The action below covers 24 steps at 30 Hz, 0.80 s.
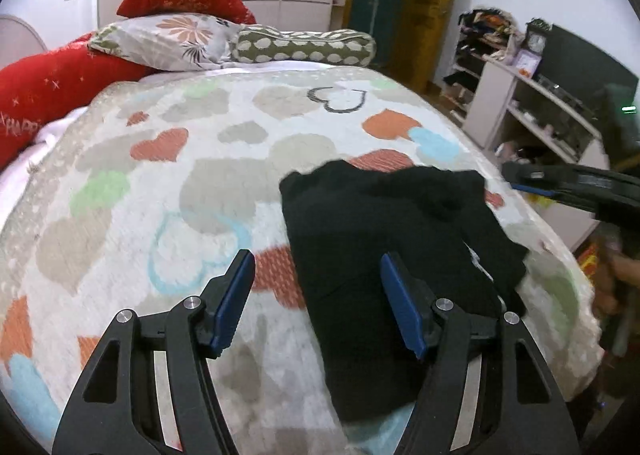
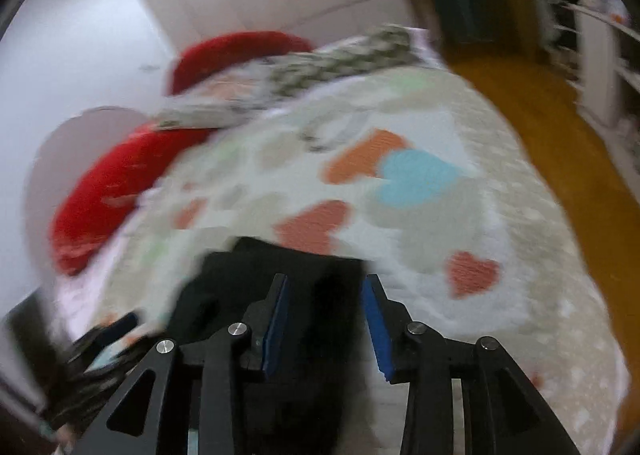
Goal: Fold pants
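From my left wrist camera I see the folded black fabric pants (image 1: 384, 255) lying on the fuzzy white bedspread with coloured heart shapes (image 1: 160, 159), toward the right edge of the bed. My left gripper (image 1: 318, 287) hangs above them with its jaws spread wide and nothing between the blue pads (image 1: 234, 299); the right-hand pad sits over the near part of the dark cloth, while the left-hand one is over bare bedspread beside it. I cannot say for sure whether that pad touches the cloth, but nothing is clamped. The pants form a compact, roughly rectangular bundle, longer toward me, with a lumpy far edge and a loose flap sticking out on the right side. My right gripper (image 2: 326, 319) is partly open, its jaws empty, and through its blurred camera the black bundle shows just past and below the fingertips. In the left view that same gripper comes in from the right edge, apart from the pants. Red plush cushions (image 1: 52, 91) and a floral pillow (image 1: 168, 39) sit at the head of the bed.
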{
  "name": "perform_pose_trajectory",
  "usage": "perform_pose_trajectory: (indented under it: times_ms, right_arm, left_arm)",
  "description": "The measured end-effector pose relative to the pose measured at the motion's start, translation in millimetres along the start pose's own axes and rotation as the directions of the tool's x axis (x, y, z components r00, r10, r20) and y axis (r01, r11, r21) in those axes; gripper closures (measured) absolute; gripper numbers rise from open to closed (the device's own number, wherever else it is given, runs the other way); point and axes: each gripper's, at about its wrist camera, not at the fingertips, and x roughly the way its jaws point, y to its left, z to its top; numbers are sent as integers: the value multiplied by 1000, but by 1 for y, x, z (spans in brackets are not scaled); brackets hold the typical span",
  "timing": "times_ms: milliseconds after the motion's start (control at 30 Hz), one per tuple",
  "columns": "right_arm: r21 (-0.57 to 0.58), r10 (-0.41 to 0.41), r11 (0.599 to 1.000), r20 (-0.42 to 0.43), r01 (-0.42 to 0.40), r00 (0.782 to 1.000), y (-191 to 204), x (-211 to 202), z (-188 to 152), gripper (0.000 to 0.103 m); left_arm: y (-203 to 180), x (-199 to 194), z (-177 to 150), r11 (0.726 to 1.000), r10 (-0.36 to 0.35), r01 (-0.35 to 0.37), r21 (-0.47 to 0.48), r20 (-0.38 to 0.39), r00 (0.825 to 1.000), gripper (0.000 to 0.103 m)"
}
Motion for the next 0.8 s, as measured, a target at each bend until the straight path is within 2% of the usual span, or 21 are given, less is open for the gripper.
perform_pose_trajectory:
  times_ms: [67, 200, 300, 367, 467, 567, 633, 733, 800]
  right_arm:
    - [-43, 62, 997, -21, -63, 998, 15, 8, 0, 67]
    - [-111, 40, 993, -71, -48, 997, 38, 43, -6, 67]
    - [-169, -93, 983, -92, 76, 991, 33, 65, -9, 67]
    - [-173, -138, 977, -87, 122, 987, 23, 68, -12, 67]
    - [-97, -97, 991, -85, 89, 992, 2, 67, -10, 67]
    - [-76, -95, 993, -88, 89, 992, -3, 60, -11, 67]
    - [-65, -107, 993, -91, 101, 990, -2, 52, -12, 66]
    - [-63, -61, 996, -82, 56, 995, 7, 34, -15, 66]
    - [-102, -57, 994, -71, 50, 996, 19, 22, -21, 66]
  left_arm:
    - [-2, 18, 10, 1000, 4, -4, 0, -26, 1000, 37]
    - [-9, 43, 19, 1000, -4, 3, -1, -92, 996, 37]
    - [-12, 57, 23, 1000, 6, -6, 0, -116, 993, 37]
    - [-14, 63, 25, 1000, 6, -6, -1, -117, 993, 35]
    - [-17, 67, 27, 1000, 11, -10, 5, -111, 994, 35]
    - [-19, 69, 29, 1000, 20, -19, 8, -112, 993, 35]
    - [-19, 66, 28, 1000, 29, -28, 11, -110, 994, 35]
    - [-17, 59, 27, 1000, 30, -30, 1, -115, 993, 35]
    - [-18, 54, 25, 999, 37, -36, 8, -114, 993, 35]
